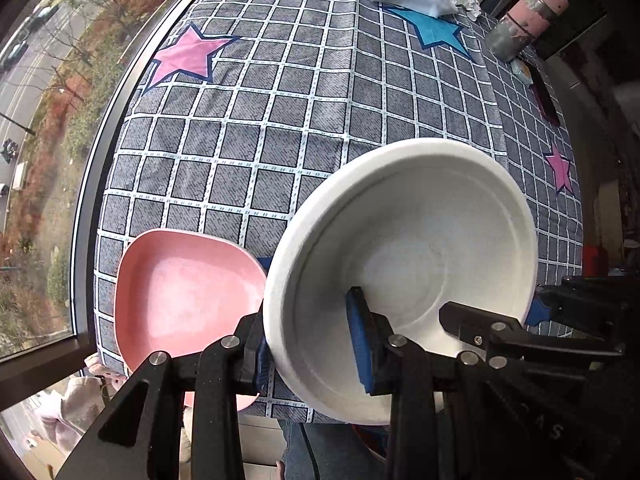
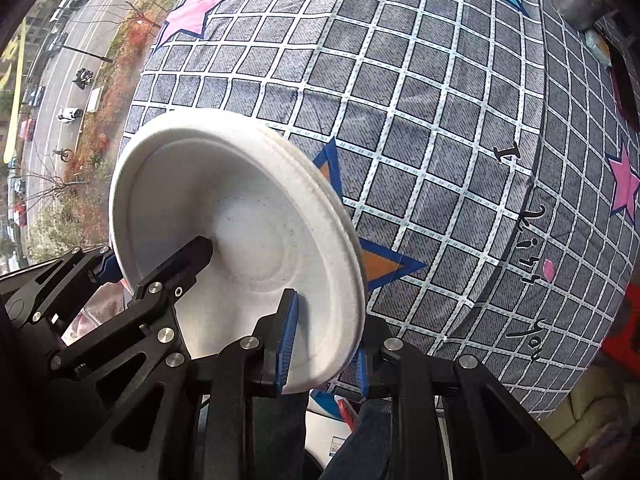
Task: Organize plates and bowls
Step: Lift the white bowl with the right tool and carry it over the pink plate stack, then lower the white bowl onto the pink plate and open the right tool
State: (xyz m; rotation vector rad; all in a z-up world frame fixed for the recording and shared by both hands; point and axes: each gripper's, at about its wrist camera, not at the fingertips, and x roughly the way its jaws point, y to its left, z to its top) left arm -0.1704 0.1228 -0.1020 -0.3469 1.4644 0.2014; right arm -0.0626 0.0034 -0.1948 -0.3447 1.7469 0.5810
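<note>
Here each hand-held gripper clamps the white plate's rim: the left hand-held gripper (image 1: 312, 340) and the right hand-held gripper (image 2: 324, 344) hold the white plate (image 1: 420, 248) above the checked tabletop (image 1: 300, 100), beside a pink plate (image 1: 184, 296).

The white plate (image 1: 420, 240) looks like matt foam, faintly grainy, with a pressed ring. The pink bowl (image 1: 188, 292) is smooth plastic with a dull sheen. The desk cloth (image 1: 280, 120) is woven printed fabric, matt. Each gripper (image 1: 316, 344) is black plastic with bright metal pins and ribbed blue pads (image 2: 286, 344).
</note>
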